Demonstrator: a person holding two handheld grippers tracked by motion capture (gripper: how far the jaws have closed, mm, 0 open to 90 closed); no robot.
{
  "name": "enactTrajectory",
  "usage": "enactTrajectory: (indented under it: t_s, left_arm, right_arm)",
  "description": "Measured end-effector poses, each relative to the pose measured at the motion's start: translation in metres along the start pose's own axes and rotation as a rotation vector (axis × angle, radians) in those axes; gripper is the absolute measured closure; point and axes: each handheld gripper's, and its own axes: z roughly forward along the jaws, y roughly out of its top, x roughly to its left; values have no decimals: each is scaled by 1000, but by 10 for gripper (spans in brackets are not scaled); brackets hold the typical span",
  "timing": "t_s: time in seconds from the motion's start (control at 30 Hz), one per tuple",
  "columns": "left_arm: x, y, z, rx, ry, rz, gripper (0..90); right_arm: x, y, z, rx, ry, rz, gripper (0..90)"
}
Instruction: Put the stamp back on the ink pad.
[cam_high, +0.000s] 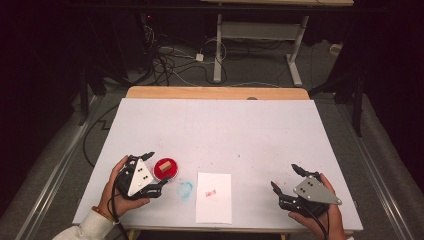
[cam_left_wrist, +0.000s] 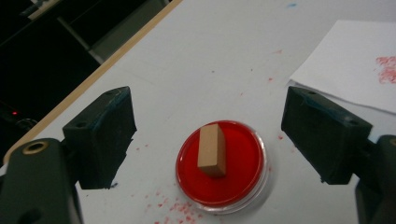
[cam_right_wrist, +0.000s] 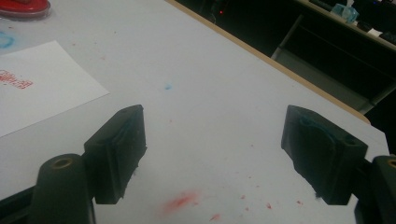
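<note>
A small wooden stamp block (cam_left_wrist: 212, 150) stands on a round red ink pad (cam_left_wrist: 243, 158) on the white table. The same ink pad (cam_high: 165, 169) with the block (cam_high: 165, 166) lies at the front left in the high view. My left gripper (cam_high: 156, 171) is open just left of it, its jaws spread to either side of the pad in the left gripper view (cam_left_wrist: 210, 140). A white sheet of paper (cam_high: 214, 197) with a red stamp mark (cam_high: 210, 192) lies at front centre. My right gripper (cam_high: 285, 177) is open over bare table at the front right, nothing between its jaws (cam_right_wrist: 215, 156).
A blue ink smudge (cam_high: 185, 190) marks the table between the pad and the paper. Red ink specks (cam_right_wrist: 182, 201) dot the surface near the right gripper. The table's wooden far edge (cam_high: 215, 93) borders a floor with cables and another desk's legs (cam_high: 218, 50).
</note>
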Motion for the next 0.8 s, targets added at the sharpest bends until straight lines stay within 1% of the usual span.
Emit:
enactTrajectory:
  t_s: [0.03, 0.2, 0.3, 0.37, 0.53, 0.6, 0.67, 0.73, 0.8]
  left_arm:
    - [0, -2, 0, 2, -7, -4, 171]
    - [1, -11, -2, 28, -11, -9, 170]
    - [2, -18, -4, 46, -21, -10, 171]
    - [3, -23, -6, 55, -23, -20, 171]
    - [5, -34, -9, 83, -45, -36, 170]
    - [5, -38, -10, 96, -45, -39, 171]
    - [4, -42, -11, 105, -55, -45, 171]
    - [4, -45, -11, 119, -58, -42, 171]
    - [4, -48, -12, 127, -65, -53, 170]
  right_arm:
    - [0, 0, 0, 3, 1, 2, 219]
    - [1, -1, 1, 10, 3, -3, 218]
    - [2, -2, 3, 14, 7, -4, 221]
    - [2, -2, 4, 15, 8, -6, 223]
    - [2, -2, 7, 20, 12, -5, 224]
    - [3, -2, 8, 24, 15, -3, 224]
    - [3, -2, 10, 24, 15, -5, 225]
    - [3, -2, 11, 25, 19, -3, 225]
    - [2, -2, 13, 24, 21, -2, 226]
